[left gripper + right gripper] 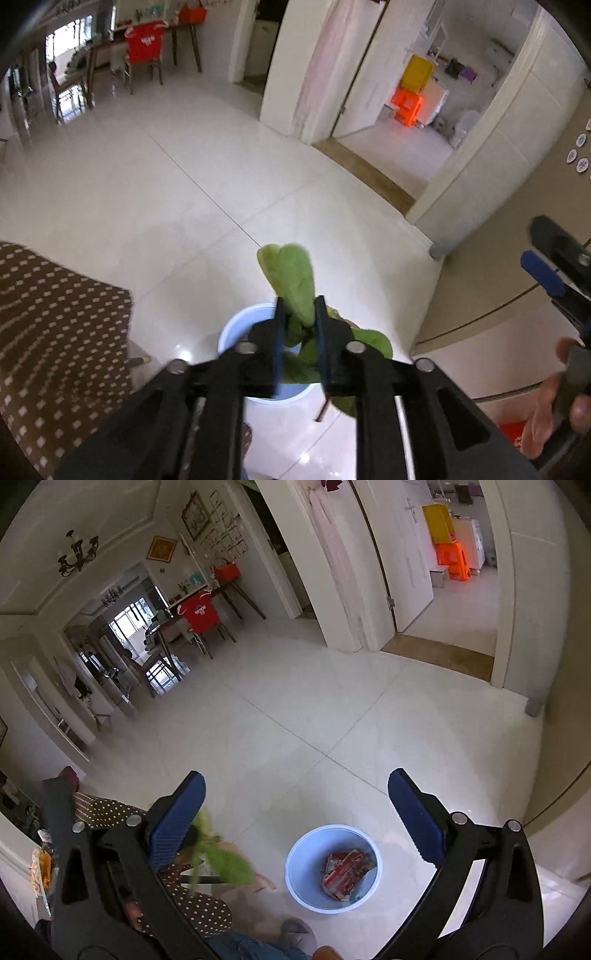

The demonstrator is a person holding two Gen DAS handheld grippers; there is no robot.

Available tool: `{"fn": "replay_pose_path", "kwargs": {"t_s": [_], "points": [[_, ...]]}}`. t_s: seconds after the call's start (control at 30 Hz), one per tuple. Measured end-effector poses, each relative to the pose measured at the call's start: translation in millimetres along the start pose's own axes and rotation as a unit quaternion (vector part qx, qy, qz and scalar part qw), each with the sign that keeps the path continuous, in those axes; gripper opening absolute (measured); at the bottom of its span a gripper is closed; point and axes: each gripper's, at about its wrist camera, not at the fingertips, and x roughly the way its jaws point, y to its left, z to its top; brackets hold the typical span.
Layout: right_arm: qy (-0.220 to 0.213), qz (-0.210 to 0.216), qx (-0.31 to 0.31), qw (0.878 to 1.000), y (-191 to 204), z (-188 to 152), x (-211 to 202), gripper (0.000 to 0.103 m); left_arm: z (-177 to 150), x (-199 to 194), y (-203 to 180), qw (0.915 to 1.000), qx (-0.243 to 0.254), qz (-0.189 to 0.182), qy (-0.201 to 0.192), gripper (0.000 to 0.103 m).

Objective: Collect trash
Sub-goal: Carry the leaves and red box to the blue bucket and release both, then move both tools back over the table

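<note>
The left gripper (300, 306) has its jaws narrowly parted with a bunch of green leaves (291, 277) between them; the leaves rise past the tips and more hang below, with a thin brown stem showing underneath. Whether the pads press on the leaves cannot be told from the blurred left wrist view. Directly beneath the jaws stands a pale blue waste bin (240, 325) on the white tiled floor (184, 184).

The right gripper (295, 794) has its jaws released and spread wide, with nothing between the blue pads. Below them, in the right wrist view, the bin holds a crumpled red and white wrapper (347, 875); its printing is too small to read. The leaves appear as a green blur just left of the bin, beside a brown cloth with white dots (195, 904).

Farther off, a red shirt (199, 613) with a white emblem, unreadable, hangs over a chair back, and an orange plastic stool (452, 559) stands in the room beyond the open door.
</note>
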Motion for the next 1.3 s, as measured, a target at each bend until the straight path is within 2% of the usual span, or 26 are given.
{"fn": "replay_pose_path", "kwargs": {"t_s": [0.03, 0.1, 0.13, 0.27, 0.5, 0.77, 0.97, 1.3], "points": [[0.0, 0.0, 0.0, 1.0, -1, -1, 0, 0.097, 3, 5, 4, 1.0, 0.0, -0.004, 0.005, 0.04], [0.002, 0.0, 0.002, 1.0, -1, -1, 0, 0.097, 6, 13, 5, 0.9999, -0.002, -0.004, 0.014, 0.075], [0.002, 0.002, 0.002, 1.0, 0, -1, -1, 0.097, 6, 14, 5, 0.9999, -0.004, 0.003, 0.014, 0.079], [0.002, 0.002, -0.003, 1.0, 2, -3, -2, 0.097, 5, 1, 5, 0.9998, -0.01, 0.017, 0.005, 0.08], [-0.001, -0.003, -0.001, 1.0, 8, -5, -7, 0.097, -6, -58, -3, 0.9971, -0.007, 0.045, -0.061, 0.088], [-0.013, 0.001, -0.024, 1.0, 33, -6, -25, 0.097, -23, -126, -9, 0.9928, -0.018, 0.031, -0.114, 0.089], [-0.024, 0.02, -0.057, 0.998, 70, -4, -42, 0.097, -40, -181, -7, 0.9848, -0.022, 0.051, -0.165, 0.094], [-0.019, 0.072, -0.118, 0.99, 148, -11, -55, 0.097, -75, -256, 23, 0.9729, -0.037, 0.1, -0.205, 0.094]]}}
